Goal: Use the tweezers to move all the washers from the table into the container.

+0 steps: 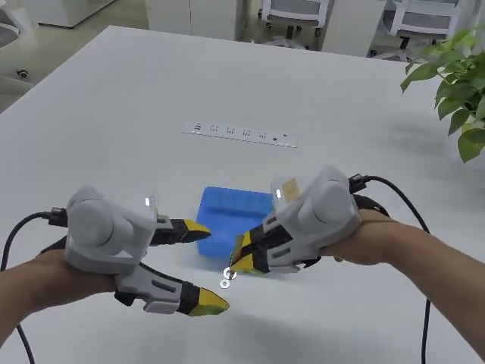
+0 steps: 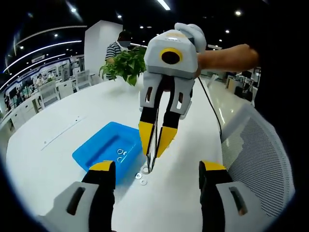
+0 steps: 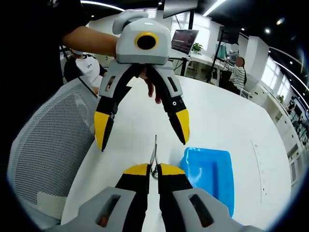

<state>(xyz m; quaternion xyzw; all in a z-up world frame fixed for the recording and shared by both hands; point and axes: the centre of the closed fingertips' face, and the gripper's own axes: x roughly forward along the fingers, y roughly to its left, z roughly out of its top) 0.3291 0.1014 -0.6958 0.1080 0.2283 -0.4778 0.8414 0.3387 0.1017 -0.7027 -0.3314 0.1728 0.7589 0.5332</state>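
Observation:
Two small metal washers (image 1: 225, 283) lie on the white table just in front of the blue container (image 1: 227, 216). My right gripper (image 1: 241, 262) is shut on thin metal tweezers (image 2: 151, 151), whose tips reach down to the washers (image 2: 142, 179). Two or three washers (image 2: 120, 153) rest inside the container (image 2: 104, 150). My left gripper (image 1: 211, 267) stands open on the left, facing the right one, with nothing between its jaws. From the right gripper view, the tweezers (image 3: 154, 147) stick out of the shut right gripper (image 3: 153, 171) toward the open left gripper (image 3: 142, 140).
A strip of power sockets (image 1: 239, 134) is set into the table (image 1: 114, 98) beyond the container. A potted plant (image 1: 458, 83) stands at the right edge. Office chairs (image 1: 295, 15) stand beyond the table's far side, and a mesh chair (image 3: 53, 154) is near me.

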